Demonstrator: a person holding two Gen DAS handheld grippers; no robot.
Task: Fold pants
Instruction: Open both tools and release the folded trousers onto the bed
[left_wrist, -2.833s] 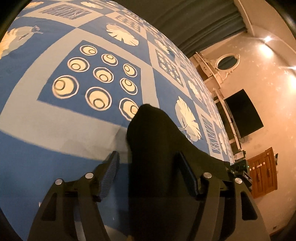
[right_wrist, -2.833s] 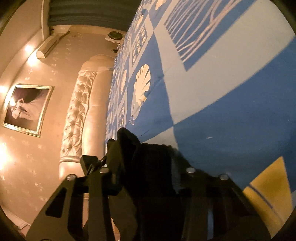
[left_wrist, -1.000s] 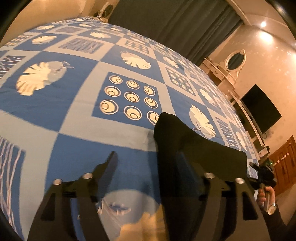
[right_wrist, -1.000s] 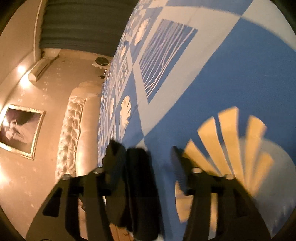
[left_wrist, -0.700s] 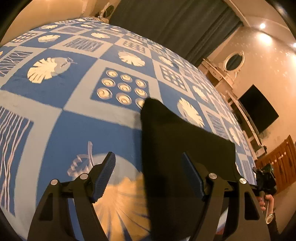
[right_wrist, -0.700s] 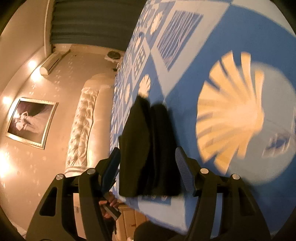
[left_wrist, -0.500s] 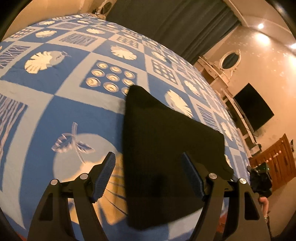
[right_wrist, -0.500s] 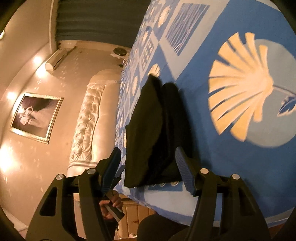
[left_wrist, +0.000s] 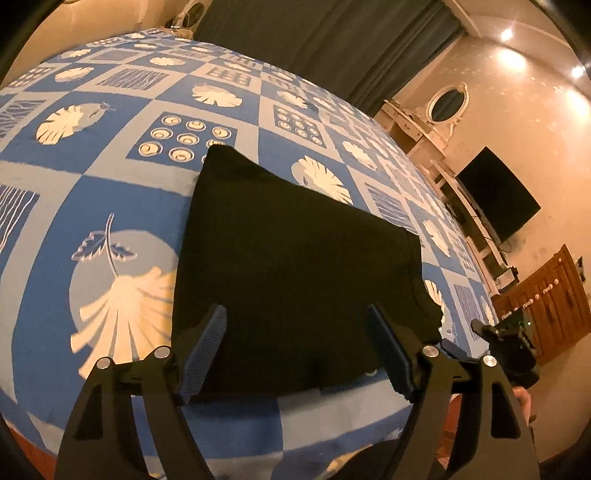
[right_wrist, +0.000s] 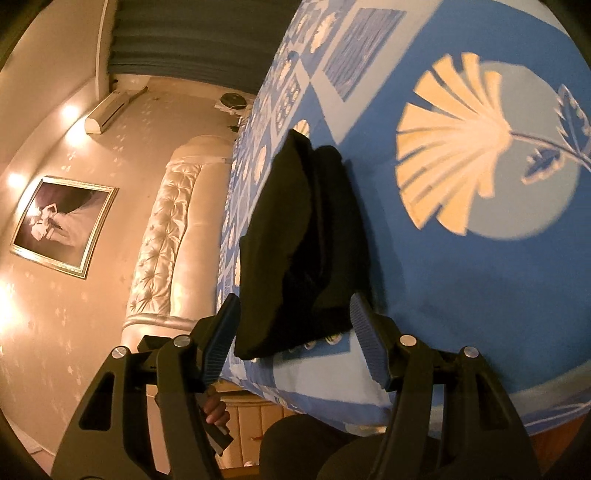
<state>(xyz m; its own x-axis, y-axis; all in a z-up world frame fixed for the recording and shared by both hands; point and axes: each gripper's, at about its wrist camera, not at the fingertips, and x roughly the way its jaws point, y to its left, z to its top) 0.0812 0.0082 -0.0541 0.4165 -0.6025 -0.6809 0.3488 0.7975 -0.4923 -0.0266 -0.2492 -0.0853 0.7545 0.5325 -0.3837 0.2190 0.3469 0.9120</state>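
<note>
The black pants (left_wrist: 295, 266) lie folded into a flat stack on the blue patterned bedspread (left_wrist: 122, 184), near the bed's front edge. My left gripper (left_wrist: 297, 350) is open and empty, hovering just above and in front of the stack. The pants also show in the right wrist view (right_wrist: 303, 251), seen from the side with their layers visible. My right gripper (right_wrist: 291, 332) is open and empty, drawn back from the stack's end. The other hand-held gripper shows at the right of the left wrist view (left_wrist: 509, 347).
A tufted headboard (right_wrist: 166, 240) stands at the bed's far end. A dark curtain (left_wrist: 332, 48), a television (left_wrist: 495, 199), a vanity with oval mirror (left_wrist: 443, 107) and a wooden cabinet (left_wrist: 546, 295) line the walls. The bed's front edge (right_wrist: 369, 398) is just below my grippers.
Both grippers have let go of the pants and pulled back and up. The pants now lie flat and folded on the bed, fully in view.
</note>
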